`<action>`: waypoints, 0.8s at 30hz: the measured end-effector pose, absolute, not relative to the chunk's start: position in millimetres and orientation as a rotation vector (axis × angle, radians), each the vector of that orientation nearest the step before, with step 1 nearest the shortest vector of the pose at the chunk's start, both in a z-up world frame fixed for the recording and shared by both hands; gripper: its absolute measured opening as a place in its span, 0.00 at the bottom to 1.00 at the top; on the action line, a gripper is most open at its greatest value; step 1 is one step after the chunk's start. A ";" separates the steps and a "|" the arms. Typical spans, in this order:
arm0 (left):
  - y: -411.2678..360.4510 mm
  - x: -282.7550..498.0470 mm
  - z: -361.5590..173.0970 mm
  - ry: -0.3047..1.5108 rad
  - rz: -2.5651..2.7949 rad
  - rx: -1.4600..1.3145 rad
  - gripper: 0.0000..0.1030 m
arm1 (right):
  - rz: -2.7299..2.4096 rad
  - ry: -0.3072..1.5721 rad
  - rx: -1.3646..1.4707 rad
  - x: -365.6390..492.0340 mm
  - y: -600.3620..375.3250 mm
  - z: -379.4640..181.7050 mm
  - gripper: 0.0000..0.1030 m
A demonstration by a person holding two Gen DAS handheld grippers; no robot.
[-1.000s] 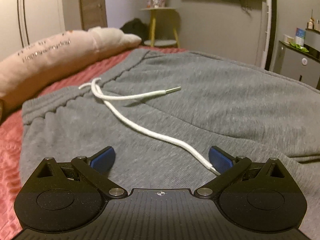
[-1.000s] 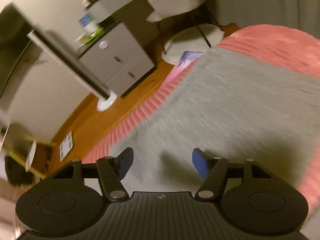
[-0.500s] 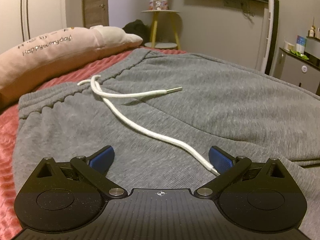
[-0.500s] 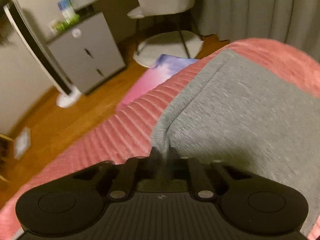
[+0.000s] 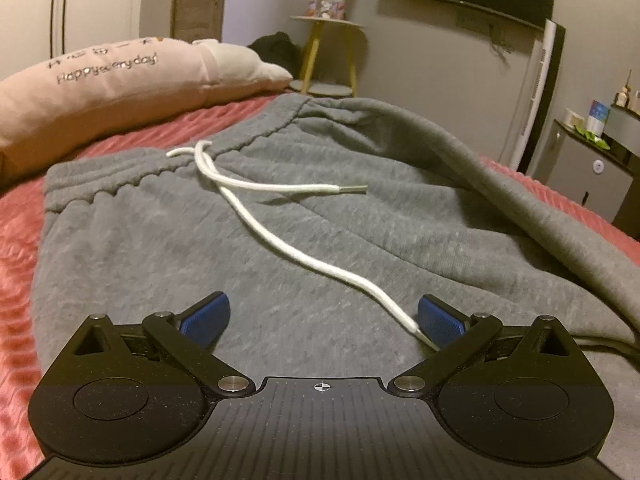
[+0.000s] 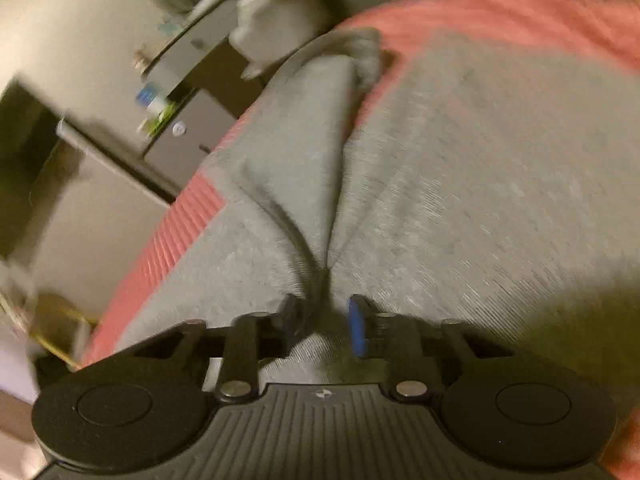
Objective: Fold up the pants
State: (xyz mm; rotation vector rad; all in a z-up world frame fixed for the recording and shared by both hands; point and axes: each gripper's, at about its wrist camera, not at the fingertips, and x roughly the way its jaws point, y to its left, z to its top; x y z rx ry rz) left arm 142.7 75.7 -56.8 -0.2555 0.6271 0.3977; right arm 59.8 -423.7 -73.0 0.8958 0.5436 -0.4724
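Grey pants (image 5: 304,232) lie on the bed (image 5: 24,240). Right tool (image 6: 322,326) pinches a lifted ridge of leg cloth; left tool (image 5: 322,318) gapes wide above the hip, drawstring (image 5: 280,240) loose. First fold just beginning; the remaining folds are undone.

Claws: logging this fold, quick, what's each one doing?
Left claw: open, holding nothing.
Right claw: shut on the pants.
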 end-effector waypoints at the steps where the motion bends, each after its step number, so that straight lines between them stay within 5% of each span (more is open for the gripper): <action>1: 75.9 140.4 -55.7 0.627 0.394 -0.261 1.00 | -0.496 0.527 0.768 65.7 -418.1 -57.5 0.30; 3: 75.4 136.6 -54.9 0.628 0.390 -0.274 1.00 | -0.572 0.449 0.453 77.7 -392.9 -34.0 0.38; 5: 75.2 134.4 -55.2 0.628 0.390 -0.279 1.00 | -0.557 0.434 0.257 99.2 -378.3 -28.4 0.69; 10: 85.5 130.9 -39.2 0.591 0.368 -0.350 1.00 | -0.467 0.564 0.174 156.6 -376.0 -45.8 0.69; 12: 95.3 133.6 -20.4 0.526 0.362 -0.429 1.00 | -0.474 0.683 0.155 181.3 -383.1 -61.9 0.60; 14: 101.9 157.0 0.8 0.545 0.282 -0.419 1.00 | -0.521 0.689 0.108 182.9 -388.8 -68.1 0.06; 20: 131.1 269.0 17.4 0.665 0.164 -0.609 0.99 | -0.565 0.520 0.496 112.0 -432.4 -72.9 0.05; 24: 134.3 327.7 6.3 0.777 0.139 -0.670 0.83 | -0.543 0.514 0.546 118.9 -437.1 -77.2 0.06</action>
